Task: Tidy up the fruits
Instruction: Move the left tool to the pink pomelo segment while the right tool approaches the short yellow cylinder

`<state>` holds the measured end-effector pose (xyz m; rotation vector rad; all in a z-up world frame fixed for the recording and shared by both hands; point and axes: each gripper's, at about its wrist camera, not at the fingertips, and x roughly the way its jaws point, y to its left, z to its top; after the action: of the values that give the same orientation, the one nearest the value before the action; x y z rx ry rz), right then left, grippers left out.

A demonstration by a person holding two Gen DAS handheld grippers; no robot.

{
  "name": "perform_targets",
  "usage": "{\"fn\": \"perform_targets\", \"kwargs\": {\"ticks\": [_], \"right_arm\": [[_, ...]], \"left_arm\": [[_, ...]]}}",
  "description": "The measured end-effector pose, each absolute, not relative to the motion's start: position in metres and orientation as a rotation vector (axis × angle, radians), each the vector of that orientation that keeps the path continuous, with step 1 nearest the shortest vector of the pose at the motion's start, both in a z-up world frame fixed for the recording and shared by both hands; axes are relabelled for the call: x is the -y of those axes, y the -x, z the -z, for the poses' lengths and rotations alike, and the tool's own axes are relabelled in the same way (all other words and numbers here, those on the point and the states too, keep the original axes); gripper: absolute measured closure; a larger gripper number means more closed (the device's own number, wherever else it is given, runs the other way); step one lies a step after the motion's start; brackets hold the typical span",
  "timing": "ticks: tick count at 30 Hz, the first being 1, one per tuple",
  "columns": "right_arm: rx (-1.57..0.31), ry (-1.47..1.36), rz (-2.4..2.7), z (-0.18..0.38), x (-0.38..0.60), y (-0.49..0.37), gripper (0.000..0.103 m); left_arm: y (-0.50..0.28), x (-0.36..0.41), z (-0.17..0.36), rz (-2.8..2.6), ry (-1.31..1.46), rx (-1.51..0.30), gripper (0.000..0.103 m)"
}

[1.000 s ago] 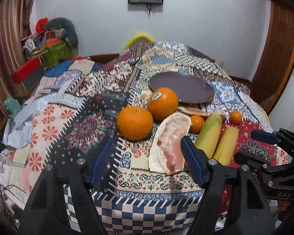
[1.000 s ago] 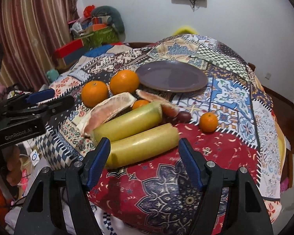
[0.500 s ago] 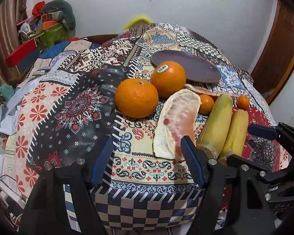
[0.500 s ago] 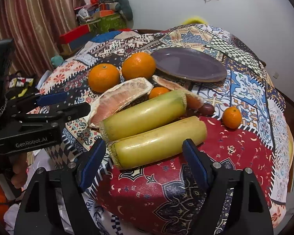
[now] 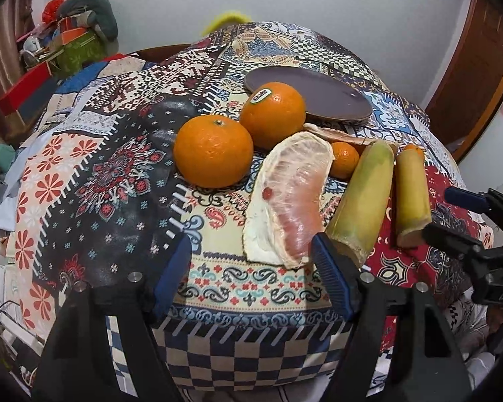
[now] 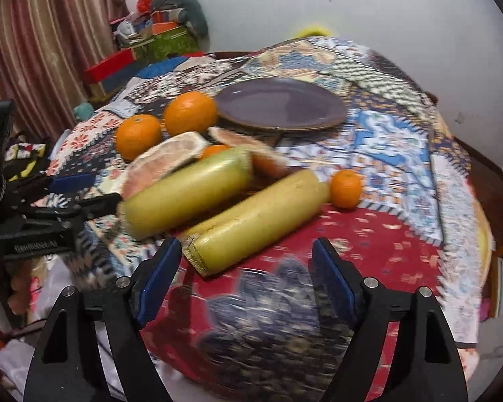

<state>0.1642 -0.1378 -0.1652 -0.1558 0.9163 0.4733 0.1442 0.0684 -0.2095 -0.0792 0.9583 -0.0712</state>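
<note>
We have brought both claws closer to the fruit on the patterned cloth (image 5: 84, 181). Our left claw (image 5: 251, 268), jaws wide and empty, now has the pomelo wedge (image 5: 288, 197) just ahead. Our right claw (image 6: 244, 268), also wide and empty, faces the nearer yellow stalk (image 6: 258, 217). The purple plate (image 6: 280, 105) waits beyond, bare, so no fruit is sorted yet.

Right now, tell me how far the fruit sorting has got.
Done: nothing; the purple plate is bare. In hand: nothing; the left gripper and right gripper are both open, low at the table's near edge. Left: the two big oranges, pomelo wedge, two yellow-green stalks and small tangerines all lie on the cloth.
</note>
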Motion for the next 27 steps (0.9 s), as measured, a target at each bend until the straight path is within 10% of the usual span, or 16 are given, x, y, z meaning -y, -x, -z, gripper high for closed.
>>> {"fn": "perform_targets", "kwargs": {"ticks": [27], "right_arm": [[-0.951, 0.018, -0.437, 0.179, 0.134, -0.193, 0.027]], "left_arm": [[-0.185, -0.06, 0.222, 0.111, 0.089, -0.965, 0.035]]}}
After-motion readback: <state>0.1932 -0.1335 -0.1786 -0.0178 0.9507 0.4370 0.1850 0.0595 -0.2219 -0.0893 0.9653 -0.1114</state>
